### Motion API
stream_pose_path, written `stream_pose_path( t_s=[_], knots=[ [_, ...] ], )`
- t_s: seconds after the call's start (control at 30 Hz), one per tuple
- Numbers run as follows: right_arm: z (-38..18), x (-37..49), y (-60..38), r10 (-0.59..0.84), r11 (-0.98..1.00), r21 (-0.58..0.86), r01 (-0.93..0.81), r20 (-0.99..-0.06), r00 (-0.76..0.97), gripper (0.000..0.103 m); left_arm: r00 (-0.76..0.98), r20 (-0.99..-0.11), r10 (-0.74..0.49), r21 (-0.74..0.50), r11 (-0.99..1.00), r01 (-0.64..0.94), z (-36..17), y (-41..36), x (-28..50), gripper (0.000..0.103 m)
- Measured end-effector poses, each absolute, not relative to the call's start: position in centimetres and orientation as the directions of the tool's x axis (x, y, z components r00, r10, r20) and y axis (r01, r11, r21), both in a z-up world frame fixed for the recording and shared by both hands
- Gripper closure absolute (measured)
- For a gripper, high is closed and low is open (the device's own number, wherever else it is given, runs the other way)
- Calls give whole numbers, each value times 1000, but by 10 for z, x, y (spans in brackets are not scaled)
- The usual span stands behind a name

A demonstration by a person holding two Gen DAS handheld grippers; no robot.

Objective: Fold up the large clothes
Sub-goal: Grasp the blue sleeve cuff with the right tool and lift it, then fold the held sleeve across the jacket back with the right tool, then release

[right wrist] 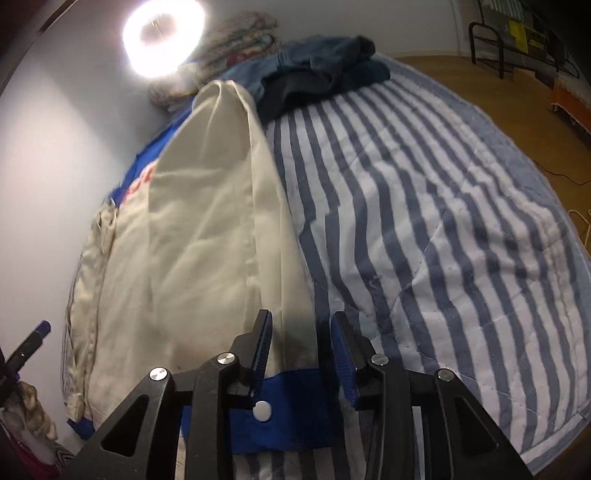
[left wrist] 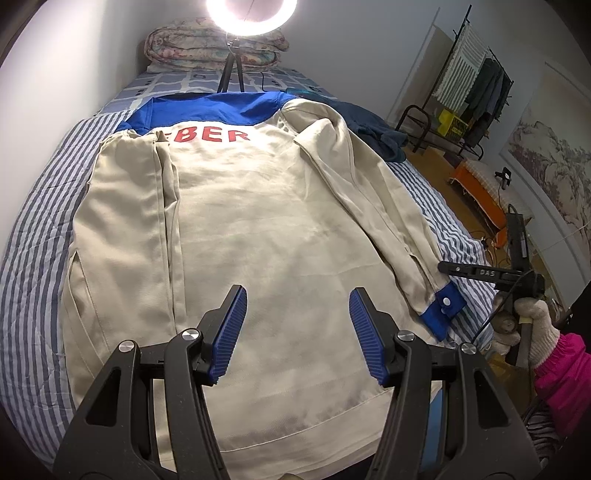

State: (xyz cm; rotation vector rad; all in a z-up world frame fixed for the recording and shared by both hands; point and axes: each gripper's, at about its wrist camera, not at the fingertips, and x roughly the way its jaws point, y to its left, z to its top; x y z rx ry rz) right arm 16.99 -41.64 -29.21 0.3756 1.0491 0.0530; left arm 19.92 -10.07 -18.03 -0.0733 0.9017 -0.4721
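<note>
Cream jacket [left wrist: 258,229] lies back-up and spread on the bed [left wrist: 33,236], over a blue-and-white striped quilt [right wrist: 424,206]. Blue yoke toward the headboard end, red lettering "EBER" [left wrist: 214,136] visible just below it. Hem toward the viewer.

One sleeve is folded in over the jacket's back on the left side. The other sleeve [left wrist: 369,177] runs down the right edge, ending in a blue cuff [left wrist: 443,310] with a white snap button [right wrist: 262,410].

Left tongs [left wrist: 298,332]: open, jaws spread wide, hovering above the lower back of the jacket near the hem. Nothing between them.

Right tongs [right wrist: 302,354]: open, the two blue pads apart on either side of the sleeve end, just above the cuff. Whether the pads touch the cloth I cannot tell. From the left wrist view, the right tongs sit just beside the cuff, held in a gloved hand [left wrist: 528,325] with a pink sleeve behind it.

Also noted: dark blue garment [right wrist: 321,81] bunched on the quilt beyond the jacket's right shoulder; ring light [left wrist: 251,14] on a tripod at the bed head; folded floral bedding [left wrist: 184,48] behind it.
</note>
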Motion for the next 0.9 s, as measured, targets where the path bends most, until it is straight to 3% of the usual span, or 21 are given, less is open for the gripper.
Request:
stream_pose_path(
  t_s=[0.03, 0.07, 0.17, 0.27, 0.33, 0.57, 0.7, 0.9],
  knots=[
    [-293, 172, -413, 226, 939, 324, 116, -836, 500, 77, 527, -737, -424, -253, 895, 366, -181, -101, 199, 44],
    [-293, 175, -409, 240, 943, 321, 91, -841, 485, 93, 528, -736, -423, -250, 895, 369, -180, -102, 199, 44],
    [-280, 176, -397, 195, 966, 252, 49, -846, 495, 101, 528, -738, -420, -243, 896, 373, -181, -102, 199, 44],
    [-250, 172, -391, 156, 979, 200, 21, -822, 548, 102, 530, -739, -415, -242, 899, 365, -182, -100, 199, 44],
    [-218, 167, -383, 51, 998, 66, 3, -796, 603, 102, 530, -738, -418, -249, 898, 362, -182, -97, 200, 44],
    [-132, 142, -353, -115, 988, -151, 26, -621, 775, 102, 533, -740, -411, -262, 905, 334, -184, -85, 203, 44],
    [-136, 132, -290, -23, 962, -227, -149, -613, 790, 102, 528, -742, -413, -291, 908, 302, -187, -75, 206, 44],
    [-207, 99, -178, 72, 792, -380, -477, -719, 692, 102, 529, -742, -412, -326, 911, 252, -189, -58, 209, 44]
  ],
)
